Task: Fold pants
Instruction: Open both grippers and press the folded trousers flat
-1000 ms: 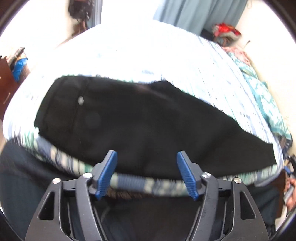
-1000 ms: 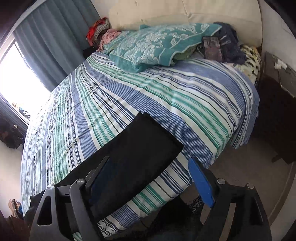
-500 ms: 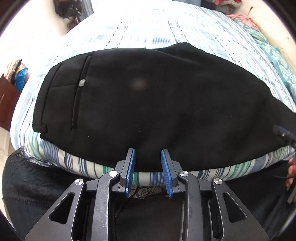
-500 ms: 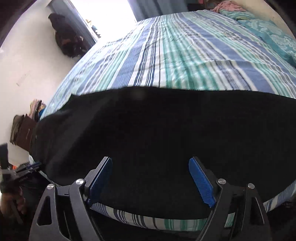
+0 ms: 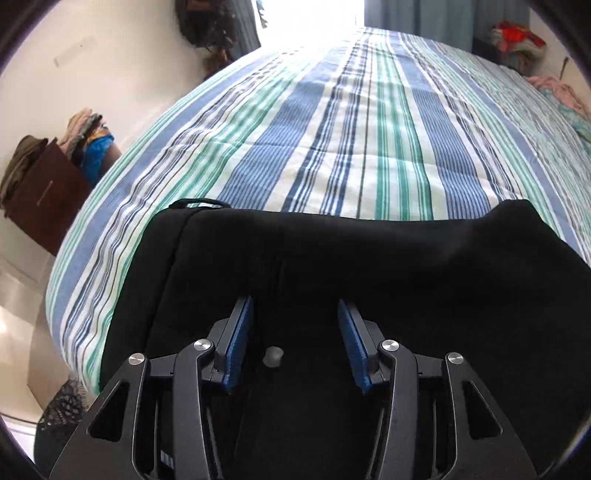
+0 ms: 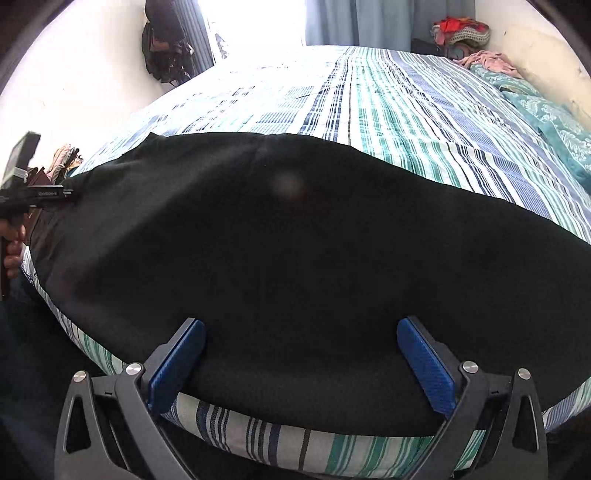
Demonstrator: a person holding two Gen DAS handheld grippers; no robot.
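- Left gripper [image 5: 293,339] hangs low over the waistband end of the black pants [image 5: 332,266], pointing steeply down; its blue pads [image 5: 236,347] stand apart with only flat cloth and a small pale button [image 5: 272,356] showing in the gap, nothing pinched. Its jaws have just been opening again after narrowing.
- Right gripper [image 6: 301,363] sits at the near edge of the same garment, jaws spread to their widest and just opened further; its blue pads [image 6: 177,365] flank the dark fabric without pressing on it.
- Black pants [image 6: 295,258] lie spread flat across the near side of a bed, on a bedspread [image 5: 351,140] striped in blue, green and white; the cloth's lower edge runs close to the mattress edge, where the striped cover folds down.
- Seen from the right wrist camera, the left gripper [image 6: 40,194] reaches in at the far left end of the pants, a person's hand [image 6: 13,251] wrapped round its handle.
- Beyond the pants the striped cover runs bare toward a bright window flanked by grey-blue curtains [image 6: 354,22].
- At the far right of the bed lies a teal patterned blanket [image 6: 546,110], with pink cloth [image 6: 487,61] and a red-and-white bundle [image 6: 461,29] beyond it.
- Left of the bed stands a dark brown cabinet [image 5: 44,195] heaped with clothes; a dark bag [image 6: 162,48] hangs on the white wall.
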